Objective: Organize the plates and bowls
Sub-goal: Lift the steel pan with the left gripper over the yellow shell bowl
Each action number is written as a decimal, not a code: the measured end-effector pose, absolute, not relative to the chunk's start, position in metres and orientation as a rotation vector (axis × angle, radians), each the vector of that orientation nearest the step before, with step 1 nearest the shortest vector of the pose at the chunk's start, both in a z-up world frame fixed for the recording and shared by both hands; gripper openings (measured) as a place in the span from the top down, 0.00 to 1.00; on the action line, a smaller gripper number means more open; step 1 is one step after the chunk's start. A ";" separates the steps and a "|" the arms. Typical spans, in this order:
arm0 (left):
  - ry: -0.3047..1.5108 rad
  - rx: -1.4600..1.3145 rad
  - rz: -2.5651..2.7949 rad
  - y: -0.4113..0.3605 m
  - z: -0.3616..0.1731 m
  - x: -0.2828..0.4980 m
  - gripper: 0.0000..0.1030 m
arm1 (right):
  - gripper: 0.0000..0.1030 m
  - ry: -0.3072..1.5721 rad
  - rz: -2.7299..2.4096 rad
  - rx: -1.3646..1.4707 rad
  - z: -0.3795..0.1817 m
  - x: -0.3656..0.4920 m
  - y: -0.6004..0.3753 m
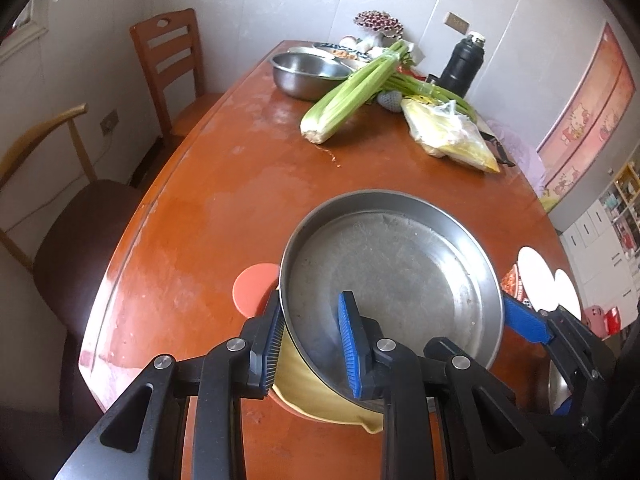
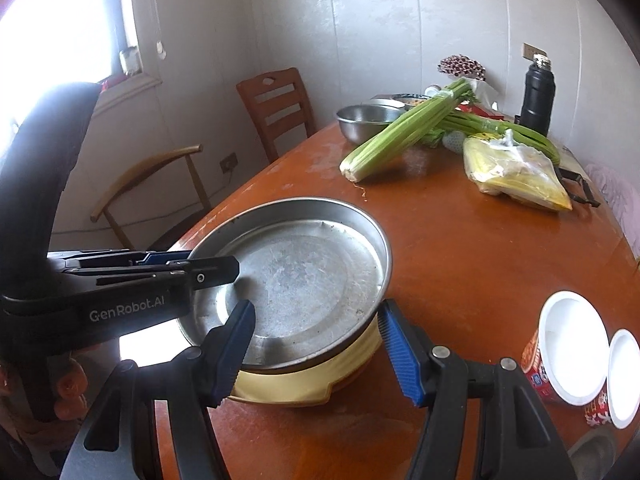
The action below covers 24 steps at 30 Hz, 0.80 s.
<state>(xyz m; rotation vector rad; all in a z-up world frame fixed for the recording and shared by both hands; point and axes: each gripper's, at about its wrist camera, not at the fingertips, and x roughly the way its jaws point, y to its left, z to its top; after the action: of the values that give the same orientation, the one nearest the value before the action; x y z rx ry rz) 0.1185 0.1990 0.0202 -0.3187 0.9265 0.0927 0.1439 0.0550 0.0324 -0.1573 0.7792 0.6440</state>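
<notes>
A wide, shallow steel pan (image 1: pixel 400 272) (image 2: pixel 304 272) sits slightly tilted on top of a yellow bowl (image 1: pixel 312 392) (image 2: pixel 304 384) near the front of the brown table (image 1: pixel 224 184). My left gripper (image 1: pixel 310 300) is shut on the pan's near-left rim, one pad outside and one inside. My right gripper (image 2: pixel 316 308) straddles the near-right rim, its left pad inside the pan and its right pad against the outside. An orange disc (image 1: pixel 252 288) shows from under the stack. A steel bowl (image 1: pixel 304 72) (image 2: pixel 364 120) stands at the table's far end.
Celery (image 1: pixel 352 92), a bag of yellow food (image 1: pixel 452 136) and a black flask (image 1: pixel 462 64) lie beyond the pan. Two white-lidded noodle cups (image 2: pixel 568 348) stand to its right. Wooden chairs (image 1: pixel 172 64) line the left side by the wall.
</notes>
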 end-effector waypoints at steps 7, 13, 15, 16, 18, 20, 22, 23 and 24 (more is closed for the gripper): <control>0.936 -0.326 0.116 0.202 0.005 0.119 0.74 | 0.38 0.782 0.663 -0.204 0.023 0.148 0.064; 0.950 -0.323 0.129 0.201 -0.005 0.120 0.74 | 0.38 0.817 0.671 -0.220 0.008 0.154 0.068; 0.946 -0.321 0.131 0.201 -0.007 0.120 0.74 | 0.38 0.817 0.670 -0.228 0.007 0.154 0.069; 0.943 -0.321 0.133 0.201 -0.007 0.120 0.74 | 0.38 0.816 0.671 -0.229 0.007 0.154 0.069; 0.941 -0.315 0.138 0.199 -0.009 0.119 0.74 | 0.38 0.817 0.670 -0.230 0.007 0.153 0.070; 0.938 -0.309 0.135 0.197 -0.009 0.118 0.74 | 0.38 0.815 0.668 -0.234 0.007 0.153 0.070; 0.936 -0.308 0.139 0.197 -0.010 0.117 0.74 | 0.38 0.808 0.660 -0.248 0.006 0.152 0.072; 0.932 -0.305 0.139 0.197 -0.010 0.116 0.74 | 0.38 0.810 0.660 -0.249 0.006 0.151 0.073; 0.932 -0.306 0.141 0.197 -0.011 0.115 0.74 | 0.38 0.814 0.659 -0.252 0.005 0.151 0.073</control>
<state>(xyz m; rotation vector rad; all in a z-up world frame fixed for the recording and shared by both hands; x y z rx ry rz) 0.1153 0.1973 -0.0105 -0.3056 0.9317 0.1408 0.1511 0.0733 0.0047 -0.2515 0.8135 0.6593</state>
